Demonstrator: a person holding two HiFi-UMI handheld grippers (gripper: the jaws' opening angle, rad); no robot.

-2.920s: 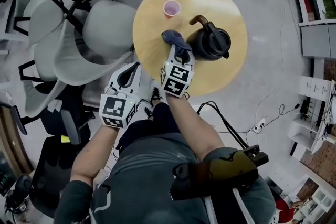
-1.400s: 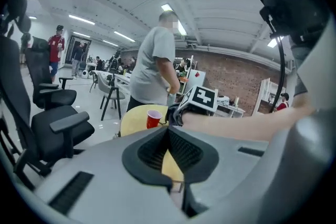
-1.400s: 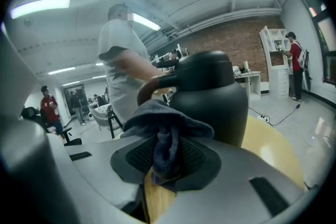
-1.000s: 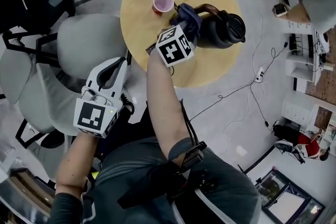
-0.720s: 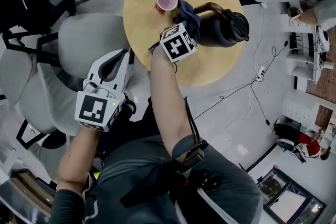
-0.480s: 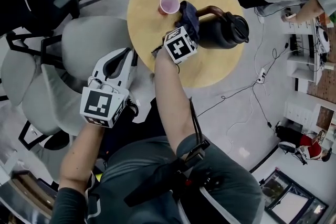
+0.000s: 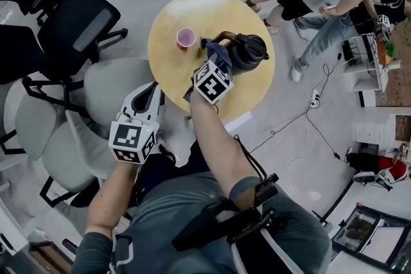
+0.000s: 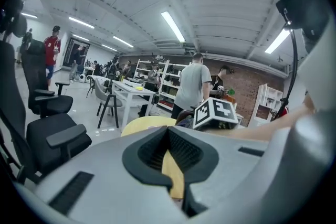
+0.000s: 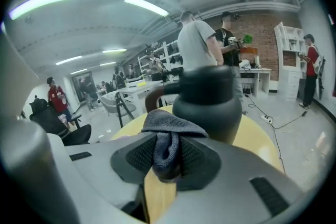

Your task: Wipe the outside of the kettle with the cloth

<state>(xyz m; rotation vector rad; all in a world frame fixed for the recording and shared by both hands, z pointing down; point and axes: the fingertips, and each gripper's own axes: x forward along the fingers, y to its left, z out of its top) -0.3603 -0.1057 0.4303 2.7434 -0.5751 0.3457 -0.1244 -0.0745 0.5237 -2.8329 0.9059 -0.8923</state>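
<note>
Our right gripper point(image 9: 166, 162) is clamped on a fold of the dark cloth point(image 9: 169, 128), which bunches up against the near-left side of the kettle point(image 7: 247, 51). The kettle stands upright just right of the middle of the round table point(image 7: 173, 67). Our left gripper point(image 8: 169, 149) hangs off the table's near-left edge, jaws together on nothing.

To wipe well, we should press the cloth flat on the wall and sweep round it, and perhaps steady the kettle with our free gripper so it does not slide.

We count one kettle, one cloth, one pink cup point(image 7: 186, 38) and two grippers.
</note>
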